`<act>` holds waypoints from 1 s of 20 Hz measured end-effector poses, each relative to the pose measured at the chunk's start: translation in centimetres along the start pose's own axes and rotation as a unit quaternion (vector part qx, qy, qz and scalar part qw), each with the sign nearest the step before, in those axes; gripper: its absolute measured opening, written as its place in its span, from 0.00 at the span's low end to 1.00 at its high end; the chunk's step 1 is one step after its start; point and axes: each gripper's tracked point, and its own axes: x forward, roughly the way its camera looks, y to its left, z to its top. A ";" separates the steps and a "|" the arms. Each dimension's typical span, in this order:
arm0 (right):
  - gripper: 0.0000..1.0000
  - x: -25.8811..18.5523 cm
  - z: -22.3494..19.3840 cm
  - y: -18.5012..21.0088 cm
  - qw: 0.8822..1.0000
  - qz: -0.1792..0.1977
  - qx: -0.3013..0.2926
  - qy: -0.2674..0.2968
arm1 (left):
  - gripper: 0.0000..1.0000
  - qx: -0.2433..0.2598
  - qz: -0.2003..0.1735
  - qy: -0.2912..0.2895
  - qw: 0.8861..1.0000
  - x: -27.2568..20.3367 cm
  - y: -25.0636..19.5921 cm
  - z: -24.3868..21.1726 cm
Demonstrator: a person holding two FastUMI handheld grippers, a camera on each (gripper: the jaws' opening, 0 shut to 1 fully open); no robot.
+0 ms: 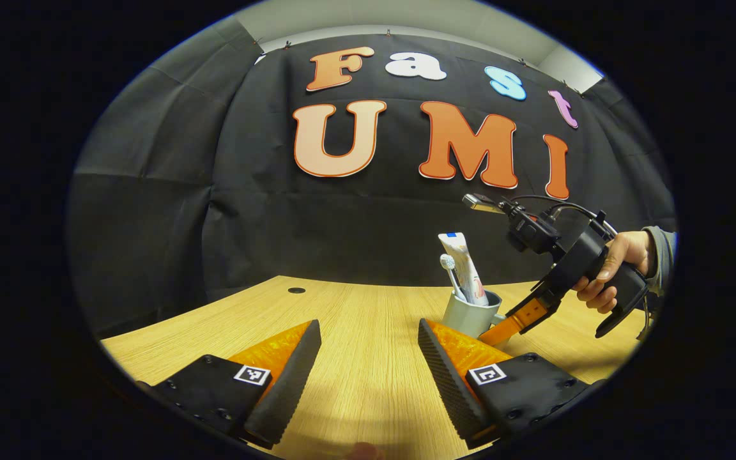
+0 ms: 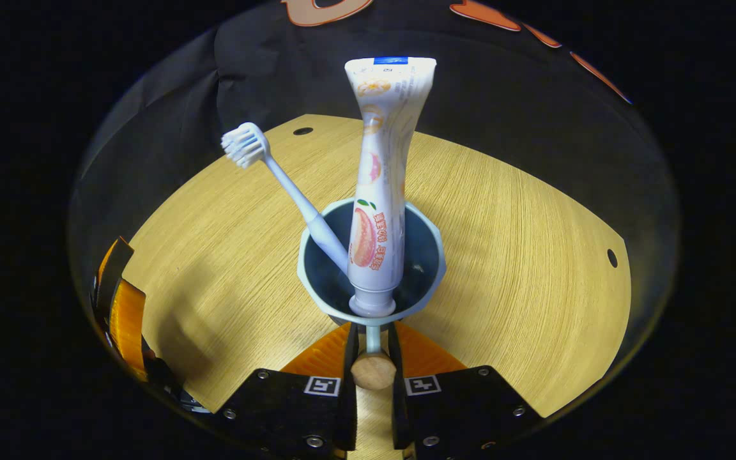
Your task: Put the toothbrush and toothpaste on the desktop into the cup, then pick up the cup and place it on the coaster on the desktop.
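Right gripper point(image 2: 372, 358) clenched on the handle of the pale grey cup point(image 2: 371, 262) holding white toothbrush point(image 2: 291, 191) and toothpaste tube point(image 2: 384, 172); left gripper point(image 1: 368, 364) released. Cup should be kept level during lift.

My left gripper view sits low over the wooden desk point(image 1: 368, 306), looking level across it toward the black cloth wall point(image 1: 151, 191). The cup point(image 1: 470, 313) stands some way off at about two o'clock, with my right gripper point(image 1: 502, 329) reaching it from three o'clock. My right gripper view looks steeply down, very near the cup point(image 2: 371, 255), which rises at twelve o'clock from my fingers. Both views share the cup, desk and wall; my left gripper point(image 2: 119, 306) edges in at nine o'clock.
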 end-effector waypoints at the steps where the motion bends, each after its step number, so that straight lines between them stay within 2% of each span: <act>1: 0.22 -0.1 -0.1 -0.1 1.000 -0.002 -0.002 0.006 | 0.97 -0.001 -0.001 0.000 1.000 -0.1 0.0 0.0; 17: 0.23 -0.4 -0.1 0.1 1.000 0.011 -0.003 0.023 | 0.97 -0.018 -0.009 0.024 1.000 0.8 -0.5 -1.3; 20: 0.27 -0.7 -0.1 0.4 0.999 0.029 0.008 0.011 | 0.96 -0.025 -0.012 0.032 0.999 0.9 -0.9 -1.7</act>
